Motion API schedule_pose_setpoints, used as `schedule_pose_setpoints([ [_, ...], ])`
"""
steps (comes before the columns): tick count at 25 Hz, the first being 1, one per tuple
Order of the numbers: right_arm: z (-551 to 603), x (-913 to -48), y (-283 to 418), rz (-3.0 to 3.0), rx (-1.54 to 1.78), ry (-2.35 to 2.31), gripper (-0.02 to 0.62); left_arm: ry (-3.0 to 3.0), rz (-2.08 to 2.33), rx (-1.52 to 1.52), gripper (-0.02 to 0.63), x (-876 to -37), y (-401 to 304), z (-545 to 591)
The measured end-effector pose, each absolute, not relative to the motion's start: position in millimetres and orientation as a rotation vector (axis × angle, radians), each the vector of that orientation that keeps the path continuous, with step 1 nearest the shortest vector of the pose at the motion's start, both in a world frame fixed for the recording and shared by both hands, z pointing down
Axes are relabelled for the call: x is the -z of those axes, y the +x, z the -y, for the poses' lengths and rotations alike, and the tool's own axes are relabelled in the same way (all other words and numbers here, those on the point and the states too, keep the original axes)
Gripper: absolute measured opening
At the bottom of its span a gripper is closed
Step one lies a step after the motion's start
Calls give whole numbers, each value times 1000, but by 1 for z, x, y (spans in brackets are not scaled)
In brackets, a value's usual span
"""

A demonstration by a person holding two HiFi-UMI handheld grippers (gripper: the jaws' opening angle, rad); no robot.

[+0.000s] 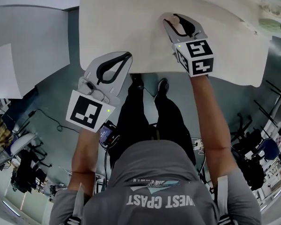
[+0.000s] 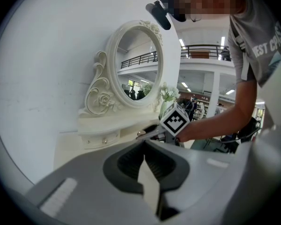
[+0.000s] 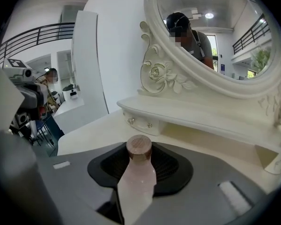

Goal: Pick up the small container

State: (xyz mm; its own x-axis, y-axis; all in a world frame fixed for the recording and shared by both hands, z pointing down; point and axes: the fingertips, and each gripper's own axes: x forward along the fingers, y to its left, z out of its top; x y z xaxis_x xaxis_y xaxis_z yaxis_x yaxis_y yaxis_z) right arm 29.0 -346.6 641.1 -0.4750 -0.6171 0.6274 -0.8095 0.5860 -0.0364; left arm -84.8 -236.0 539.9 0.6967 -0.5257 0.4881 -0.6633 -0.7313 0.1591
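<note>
The small container [image 3: 136, 182] is a pale pink bottle with a brown cap, and it stands in the gap of my right gripper [image 3: 140, 150]. A thin dark slit shows between the bottle and the left jaw, so the jaws are open around it. From the head view the right gripper [image 1: 175, 18] reaches over the cream vanity table [image 1: 131, 27], with the container [image 1: 181, 27] pale between its jaws. My left gripper [image 1: 128, 55] hovers at the table's near edge, its tips together and holding nothing. In its own view the left gripper [image 2: 144, 143] faces the right hand's marker cube [image 2: 174, 121].
An ornate white oval mirror [image 3: 210, 36] stands at the back of the table above a low shelf with a small drawer [image 3: 140, 122]. A pale vase [image 3: 276, 163] sits at the right. The person's legs and feet [image 1: 147, 107] are below the table's front edge.
</note>
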Motion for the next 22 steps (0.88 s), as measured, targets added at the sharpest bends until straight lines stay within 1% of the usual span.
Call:
schedule_pose_setpoints([
  [5,346,-642,36,2228,-484,1131,144,2608,941,-558,3,-533,-79,240],
  [10,337,-619,39,2245,-476,1153,144,2644,953,-529,3,-515,-83,241],
  [14,331,-588,43,2267,-456,1177,144,2676,953,-515,3,-499,-83,241],
  [22,315,-500,55,2352,-379,1219,144,2743,948,-479,3,-454,-73,238],
])
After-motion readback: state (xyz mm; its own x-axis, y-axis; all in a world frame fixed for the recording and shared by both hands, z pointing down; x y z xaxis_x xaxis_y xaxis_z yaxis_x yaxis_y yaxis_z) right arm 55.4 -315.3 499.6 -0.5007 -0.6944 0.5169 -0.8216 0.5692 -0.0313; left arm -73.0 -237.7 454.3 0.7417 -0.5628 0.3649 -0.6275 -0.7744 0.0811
